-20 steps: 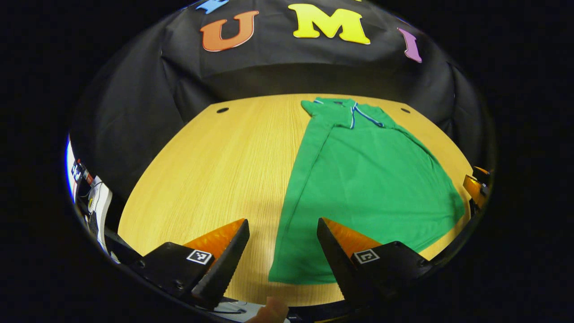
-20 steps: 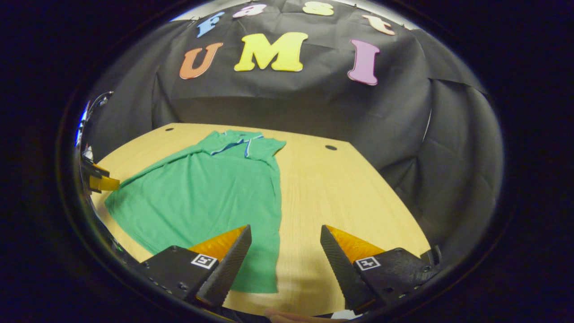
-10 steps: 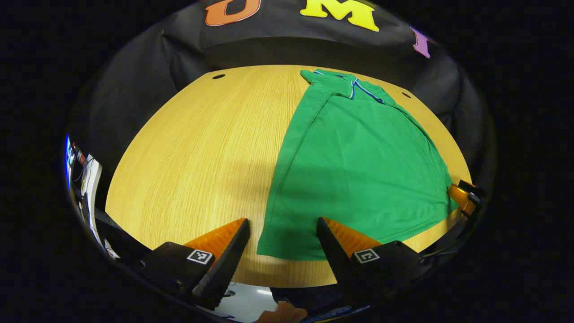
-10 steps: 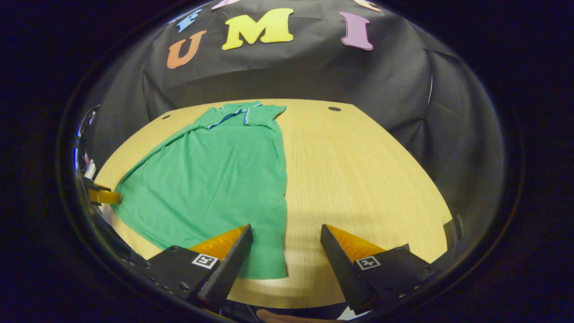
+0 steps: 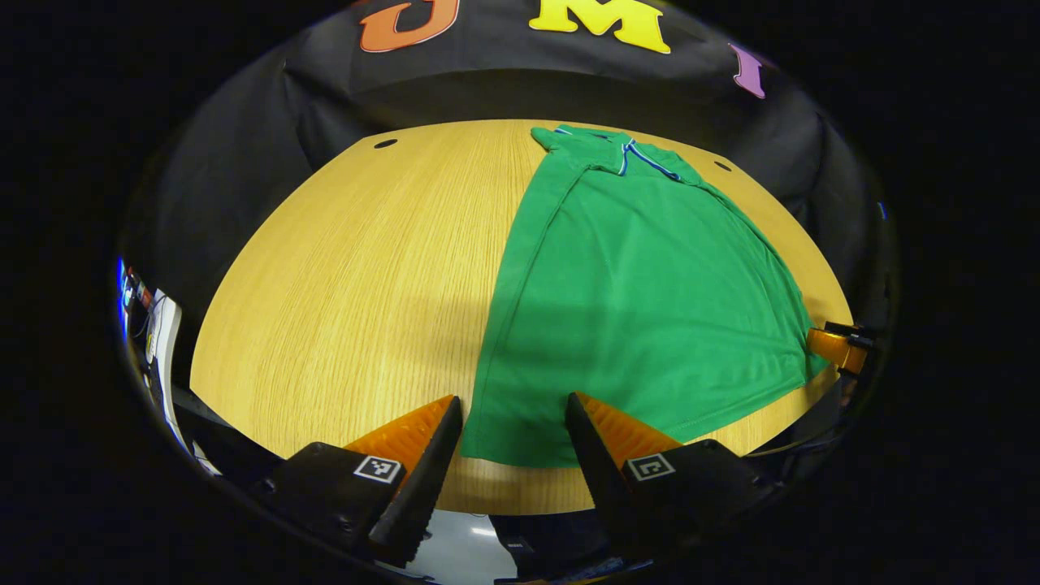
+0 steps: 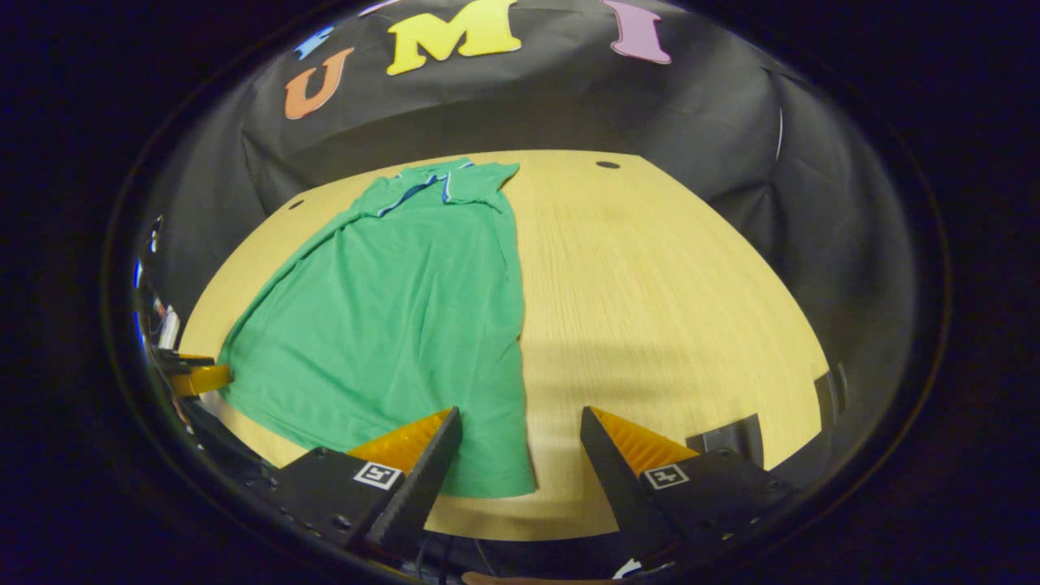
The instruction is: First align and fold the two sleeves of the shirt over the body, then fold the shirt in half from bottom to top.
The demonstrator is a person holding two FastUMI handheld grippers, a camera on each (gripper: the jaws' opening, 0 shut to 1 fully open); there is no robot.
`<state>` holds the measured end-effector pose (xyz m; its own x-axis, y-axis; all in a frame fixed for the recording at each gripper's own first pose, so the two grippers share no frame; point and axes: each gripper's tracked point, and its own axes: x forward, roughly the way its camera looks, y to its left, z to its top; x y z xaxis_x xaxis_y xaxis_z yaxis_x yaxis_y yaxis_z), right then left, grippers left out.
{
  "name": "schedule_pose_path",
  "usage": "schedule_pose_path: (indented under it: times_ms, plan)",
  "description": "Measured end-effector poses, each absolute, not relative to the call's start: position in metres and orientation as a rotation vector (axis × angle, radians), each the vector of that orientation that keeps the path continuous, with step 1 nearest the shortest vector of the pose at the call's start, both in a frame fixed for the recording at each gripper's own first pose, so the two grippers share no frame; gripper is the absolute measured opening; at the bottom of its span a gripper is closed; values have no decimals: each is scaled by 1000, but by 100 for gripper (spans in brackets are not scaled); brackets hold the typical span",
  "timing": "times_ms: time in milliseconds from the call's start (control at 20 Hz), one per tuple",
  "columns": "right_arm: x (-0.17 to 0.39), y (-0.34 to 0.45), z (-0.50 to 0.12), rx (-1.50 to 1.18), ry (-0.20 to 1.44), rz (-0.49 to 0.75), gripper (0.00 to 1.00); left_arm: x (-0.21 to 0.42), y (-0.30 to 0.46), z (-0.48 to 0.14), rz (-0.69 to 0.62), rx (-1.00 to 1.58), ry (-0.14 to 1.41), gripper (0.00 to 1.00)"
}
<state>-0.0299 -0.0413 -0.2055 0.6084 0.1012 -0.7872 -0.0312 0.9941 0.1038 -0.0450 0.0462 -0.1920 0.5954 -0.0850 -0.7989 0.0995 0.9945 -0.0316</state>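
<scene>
A green shirt (image 5: 642,284) lies flat on the wooden table (image 5: 349,268), collar with white and blue trim at the far end, both sleeves folded in over the body. My left gripper (image 5: 513,431) is open, its fingers astride the shirt's near left hem corner (image 5: 487,443). In the right gripper view the same shirt (image 6: 398,301) lies left of centre. My right gripper (image 6: 522,443) is open, straddling the near right hem corner (image 6: 512,483). Each gripper appears at the far edge of the other's view: the right gripper (image 5: 837,345) and the left gripper (image 6: 195,378).
Black cloth walls the booth on three sides behind the table (image 6: 666,292). Small dark holes (image 5: 385,144) (image 6: 606,165) mark the table's far corners. Cables and equipment (image 5: 154,325) sit off the table's left edge. Bare wood flanks the shirt on both sides.
Both grippers have dropped closer to the table and toward the shirt's near hem corners. The left gripper's fingers have narrowed a little. The shirt has not moved.
</scene>
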Motion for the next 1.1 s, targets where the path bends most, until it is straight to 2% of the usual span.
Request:
schedule_pose_path:
  times_ms: [100, 150, 250, 300, 350, 550, 650, 750, 800, 850, 900, 950, 1100]
  plan:
    - [-31, -41, -206, 84, 924, 74, 89, -46, 46, -193, -114, 21, 927, 85]
    - [-33, -41, -207, 65, 927, 79, 92, -45, 45, -193, -120, 22, 926, 84]
    - [-34, -39, -208, 26, 926, 82, 93, -45, 42, -193, -123, 21, 922, 78]
    - [-35, -36, -207, 27, 926, 90, 89, -45, 41, -193, -125, 20, 917, 76]
    - [-38, -35, -208, 21, 931, 91, 93, -44, 39, -192, -129, 24, 912, 72]
    - [-34, -33, -210, 34, 936, 100, 86, -45, 40, -192, -132, 20, 888, 65]
    - [-34, -27, -207, 30, 925, 126, 64, -43, 37, -192, -133, 25, 874, 46]
    - [-34, -19, -209, 52, 920, 162, 43, -40, 35, -192, -139, 30, 858, 38]
    - [-34, -14, -209, 75, 927, 187, 24, -38, 35, -192, -137, 22, 846, 36]
    - [-33, -14, -209, 93, 919, 191, 10, -36, 35, -191, -135, 10, 831, 25]
    - [-32, -13, -209, 107, 924, 197, 3, -35, 35, -191, -134, -6, 816, 19]
    - [-30, -13, -208, 129, 923, 206, 3, -34, 33, -190, -139, -20, 798, 9]
    - [-30, -13, -208, 151, 918, 227, 3, -34, 30, -188, -171, -55, 744, 5]
